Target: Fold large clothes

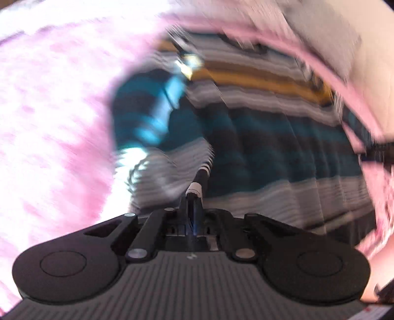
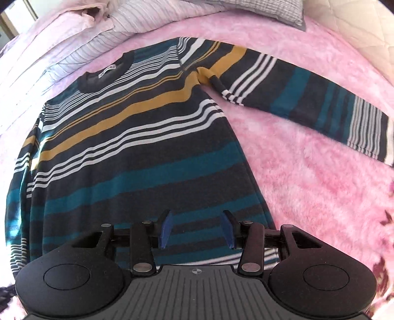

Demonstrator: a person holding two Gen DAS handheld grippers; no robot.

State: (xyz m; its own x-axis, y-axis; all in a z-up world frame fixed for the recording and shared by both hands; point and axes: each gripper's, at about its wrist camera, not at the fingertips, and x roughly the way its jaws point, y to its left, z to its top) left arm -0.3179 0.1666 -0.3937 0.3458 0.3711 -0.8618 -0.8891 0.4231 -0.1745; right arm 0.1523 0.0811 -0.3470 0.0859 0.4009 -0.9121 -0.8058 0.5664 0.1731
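A striped sweater [image 2: 147, 147] in dark grey, teal, mustard and white lies flat on a pink fuzzy blanket [image 2: 307, 184], neck away from me. Its right sleeve [image 2: 307, 98] stretches out to the right, and its left sleeve [image 2: 23, 160] lies along the body's left side. My right gripper [image 2: 196, 229] hovers open over the lower hem, blue pads [image 2: 165, 229] apart and nothing pinched. The left wrist view is badly blurred. There my left gripper [image 1: 194, 194] is shut, with a thin black-and-white edge of the sweater [image 1: 270, 137] rising from its tips.
Striped pale bedding [image 2: 118, 29] and a pink sheet [image 2: 49, 27] are bunched beyond the sweater's neck. A grey checked pillow [image 2: 275, 9] lies at the back right, beside a cream quilted surface [image 2: 364, 32]. Pink blanket surrounds the sweater on the right.
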